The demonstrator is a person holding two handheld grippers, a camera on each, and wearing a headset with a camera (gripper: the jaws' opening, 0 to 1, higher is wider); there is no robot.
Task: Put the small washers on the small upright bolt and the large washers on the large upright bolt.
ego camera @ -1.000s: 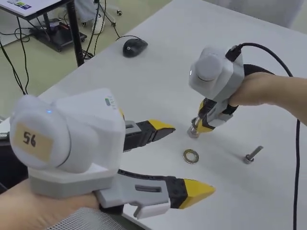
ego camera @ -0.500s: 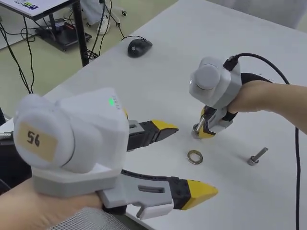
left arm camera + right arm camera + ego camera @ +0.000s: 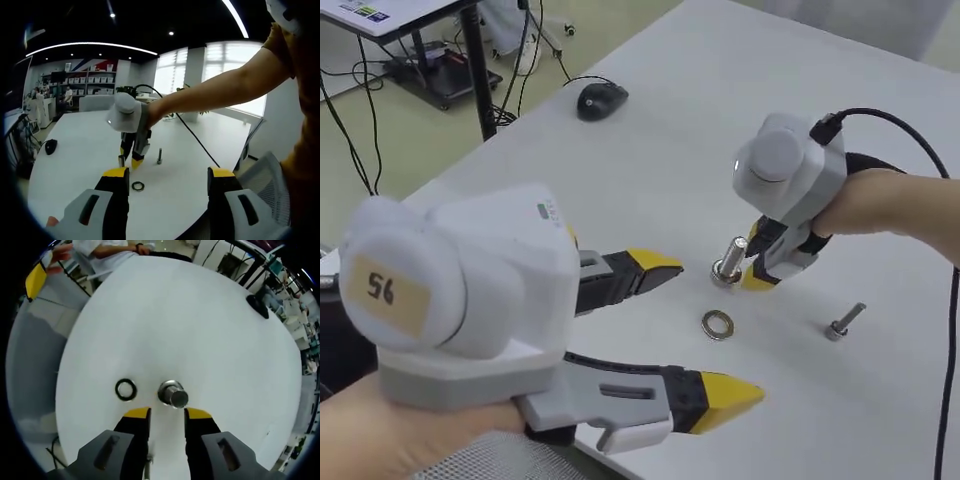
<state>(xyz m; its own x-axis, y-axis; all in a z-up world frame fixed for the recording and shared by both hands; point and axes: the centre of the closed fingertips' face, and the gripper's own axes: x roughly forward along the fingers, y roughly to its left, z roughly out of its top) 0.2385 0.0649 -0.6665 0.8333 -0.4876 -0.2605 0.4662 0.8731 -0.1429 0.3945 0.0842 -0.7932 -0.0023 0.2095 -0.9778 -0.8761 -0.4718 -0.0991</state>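
- On the white table (image 3: 650, 150), the large upright bolt (image 3: 173, 393) stands just ahead of my right gripper (image 3: 168, 414). Its jaws are a narrow gap apart and pinch nothing.
- One loose washer (image 3: 125, 389) lies flat near that bolt, to its left in the right gripper view. The small upright bolt (image 3: 844, 322) stands well apart, off to my right.
- My left gripper (image 3: 168, 175) hangs in the foreground, jaws spread wide and empty, pointing toward the washer.
- I judge the step in hand to be fetching this washer. Its hole looks about right for the large bolt's shank, though I cannot be sure of its size from here.
- A flat ring on a smooth top will skate, so I would come down steeply. One tip goes inside the hole and one outside the rim, and I close gently.
- Once it is lifted, I would keep the ring level and centre the hole over the bolt's top before opening.
- I would keep the jaws clear of the bolt's side, since a nudge could topple it.
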